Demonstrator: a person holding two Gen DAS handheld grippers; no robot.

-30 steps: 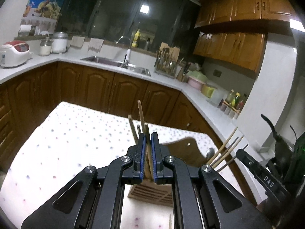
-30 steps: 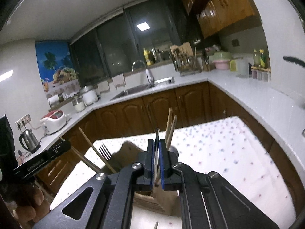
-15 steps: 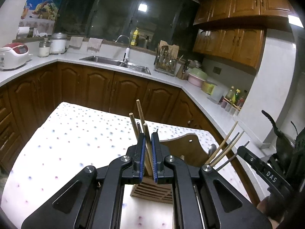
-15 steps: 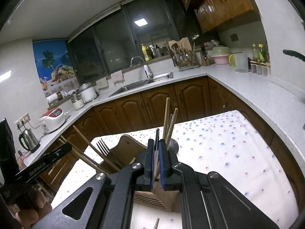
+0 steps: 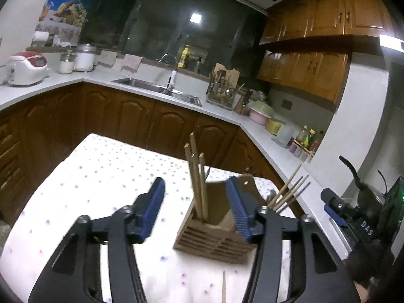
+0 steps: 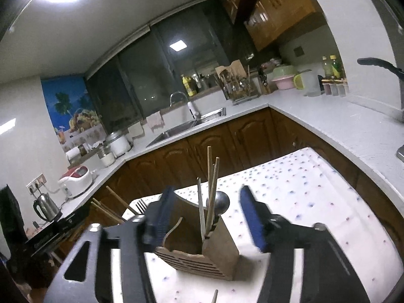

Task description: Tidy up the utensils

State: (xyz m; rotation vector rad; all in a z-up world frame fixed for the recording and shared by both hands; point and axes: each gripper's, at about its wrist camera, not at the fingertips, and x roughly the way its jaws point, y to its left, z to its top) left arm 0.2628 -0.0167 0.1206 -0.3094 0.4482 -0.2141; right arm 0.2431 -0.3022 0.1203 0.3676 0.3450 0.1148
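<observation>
Wooden holder (image 5: pixel 212 237) mid-table, both hand-held grippers (image 5: pixel 195 208) (image 6: pixel 210 218) released, straddling its rim.

Right tool (image 6: pixel 209 217) spread wide, wooden holder (image 6: pixel 217 255) between

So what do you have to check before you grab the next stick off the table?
1. Left gripper open and holding nothing: ok.
2. Right gripper open and holding nothing: ok.
3. Wooden holder standing upright on the dotted tablecloth: ok.
4. Chopsticks standing inside the holder, not falling out: ok.
5. Loose stick lying on the cloth near the bottom edge: only its tip shows, so whether it is within easy reach, cannot tell.
</observation>
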